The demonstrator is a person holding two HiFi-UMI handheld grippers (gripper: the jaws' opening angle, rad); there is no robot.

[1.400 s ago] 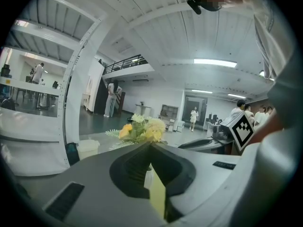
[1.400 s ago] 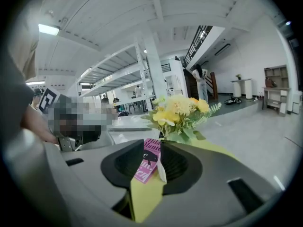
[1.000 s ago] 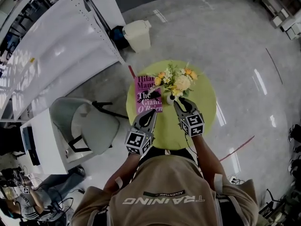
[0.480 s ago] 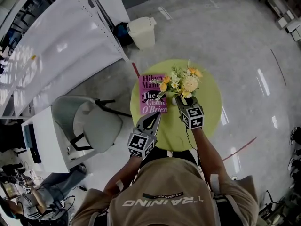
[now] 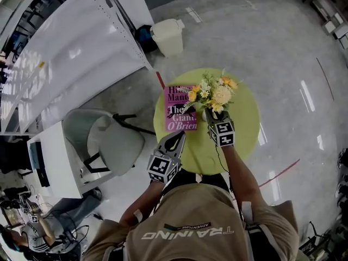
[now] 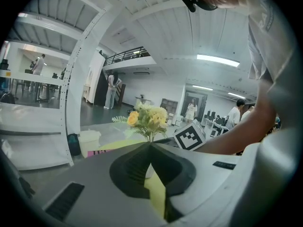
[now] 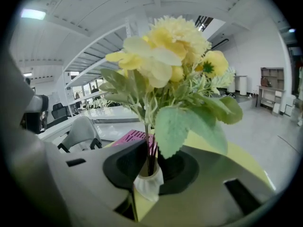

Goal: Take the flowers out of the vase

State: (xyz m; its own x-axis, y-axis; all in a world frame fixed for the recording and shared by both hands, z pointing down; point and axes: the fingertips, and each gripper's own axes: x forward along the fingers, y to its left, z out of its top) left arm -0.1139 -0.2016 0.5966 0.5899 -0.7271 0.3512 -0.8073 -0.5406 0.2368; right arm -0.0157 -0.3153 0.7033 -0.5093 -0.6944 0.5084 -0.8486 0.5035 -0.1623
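A bunch of yellow and white flowers (image 5: 215, 93) stands in a small white vase (image 7: 147, 183) on a round yellow-green table (image 5: 244, 118). My right gripper (image 5: 212, 115) reaches in under the blooms. In the right gripper view its jaws have just been closing and now press on the flower stems (image 7: 150, 145) right above the vase mouth. The left gripper (image 5: 178, 136) hangs over the table's near edge with its tips together, holding nothing. From the left gripper view the flowers (image 6: 147, 119) stand a short way ahead of it.
A pink book (image 5: 180, 109) lies flat on the table, left of the vase. A grey chair (image 5: 106, 143) stands left of the table, a white bin (image 5: 167, 37) behind it. A long white table (image 5: 65, 48) runs along the left.
The right gripper has moved forward to the base of the flowers and its jaws have narrowed round the stems. The left gripper has hardly moved.
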